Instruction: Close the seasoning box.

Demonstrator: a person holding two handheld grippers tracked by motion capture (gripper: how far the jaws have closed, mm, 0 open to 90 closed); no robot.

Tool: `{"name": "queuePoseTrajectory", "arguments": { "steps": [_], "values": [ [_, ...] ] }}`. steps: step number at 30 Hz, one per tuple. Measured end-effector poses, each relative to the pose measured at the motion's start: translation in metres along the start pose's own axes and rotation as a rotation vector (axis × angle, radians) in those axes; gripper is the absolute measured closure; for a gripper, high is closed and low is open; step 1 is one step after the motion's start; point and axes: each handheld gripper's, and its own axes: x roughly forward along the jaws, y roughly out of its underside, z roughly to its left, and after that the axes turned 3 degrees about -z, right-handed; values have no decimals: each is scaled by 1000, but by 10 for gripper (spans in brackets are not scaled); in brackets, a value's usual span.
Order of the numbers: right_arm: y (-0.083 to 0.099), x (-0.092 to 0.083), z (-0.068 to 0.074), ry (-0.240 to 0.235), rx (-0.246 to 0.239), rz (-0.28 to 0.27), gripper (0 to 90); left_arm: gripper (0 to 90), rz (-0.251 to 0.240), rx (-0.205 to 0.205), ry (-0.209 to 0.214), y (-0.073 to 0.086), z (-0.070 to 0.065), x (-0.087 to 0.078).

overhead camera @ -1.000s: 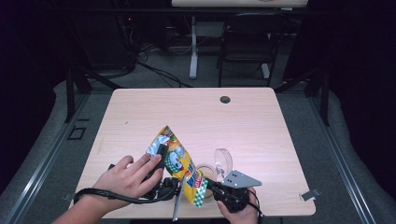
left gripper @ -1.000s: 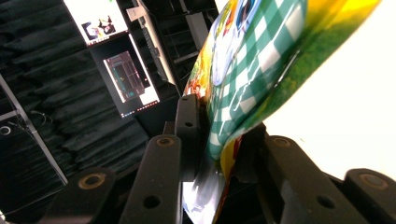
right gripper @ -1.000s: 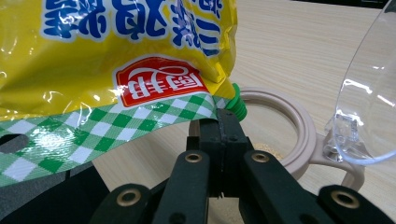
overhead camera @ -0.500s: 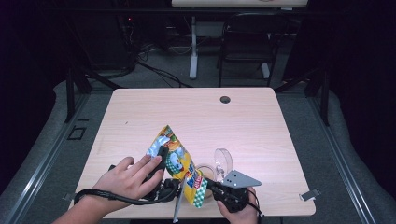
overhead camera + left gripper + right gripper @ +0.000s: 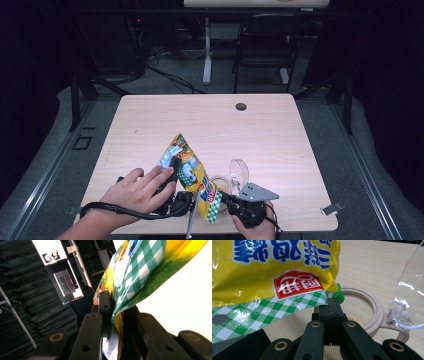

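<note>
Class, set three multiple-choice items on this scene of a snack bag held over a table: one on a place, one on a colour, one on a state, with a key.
1. Where is the beige ring-shaped container?
A. on the table beside the bag's lower corner
B. at the table's far edge
C. on the floor

2. What colours is the band along the snack bag's sealed edge?
A. red and black
B. green and white
C. blue and grey

3. How does the right gripper stand?
A. wide open
B. lying loose on the table
C. shut on the bag's corner

Key: 1 A, it rests just behind the bag corner; 2 B, the checks show plainly; 3 C, its jaws meet on the checked edge.
</note>
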Motion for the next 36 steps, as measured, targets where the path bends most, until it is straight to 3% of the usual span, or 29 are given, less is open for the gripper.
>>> {"name": "queuePoseTrajectory", "arguments": {
  "steps": [25,30,33,36],
  "values": [
    [-2,-11,3,-13,-1,-30,900,832,-24,-39,37,1,7,8],
    [-2,-14,2,-7,2,-41,900,834,-26,-38,41,0,7,9],
    [-2,-15,2,-4,3,-38,900,833,-30,-15,29,-1,8,9],
    [-2,-14,2,-5,2,-35,900,833,-23,-24,37,-1,8,8]
  ]
}}
